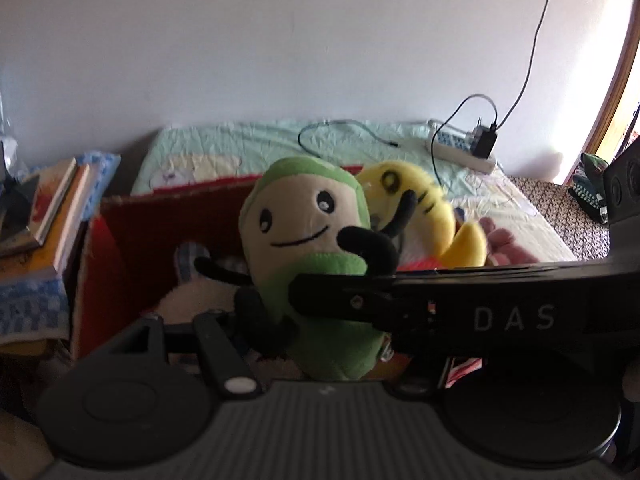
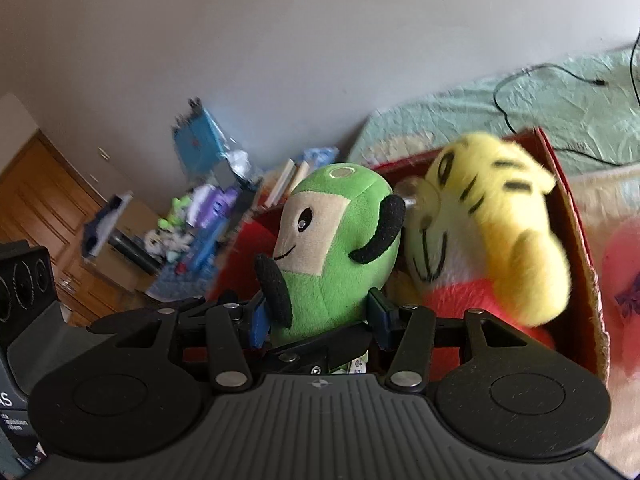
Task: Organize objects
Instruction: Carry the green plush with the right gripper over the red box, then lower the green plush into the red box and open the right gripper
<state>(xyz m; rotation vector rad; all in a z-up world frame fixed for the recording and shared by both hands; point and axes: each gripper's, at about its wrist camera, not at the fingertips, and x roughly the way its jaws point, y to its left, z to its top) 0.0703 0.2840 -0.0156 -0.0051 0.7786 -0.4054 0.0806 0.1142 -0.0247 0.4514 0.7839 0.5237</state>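
A green plush toy (image 2: 340, 248) with a beige smiling face and black limbs is held upright over an open red cardboard box (image 2: 576, 240). My right gripper (image 2: 320, 314) is shut on its lower body. In the left wrist view the same green plush toy (image 1: 304, 220) is seen from the front, and the right gripper reaches in from the right to clamp it. My left gripper (image 1: 316, 344) sits just below the toy; its fingertips are hidden. A yellow striped tiger plush (image 2: 500, 208) (image 1: 420, 208) lies in the box behind the green one.
The red box (image 1: 132, 240) stands on a bed with a pale green quilt (image 1: 248, 144). A white plush (image 1: 196, 300) lies inside it. Stacked books (image 1: 52, 216) are to the left, a power strip (image 1: 468, 152) with cables at the back right, and a pink plush (image 1: 504, 240) beside the box.
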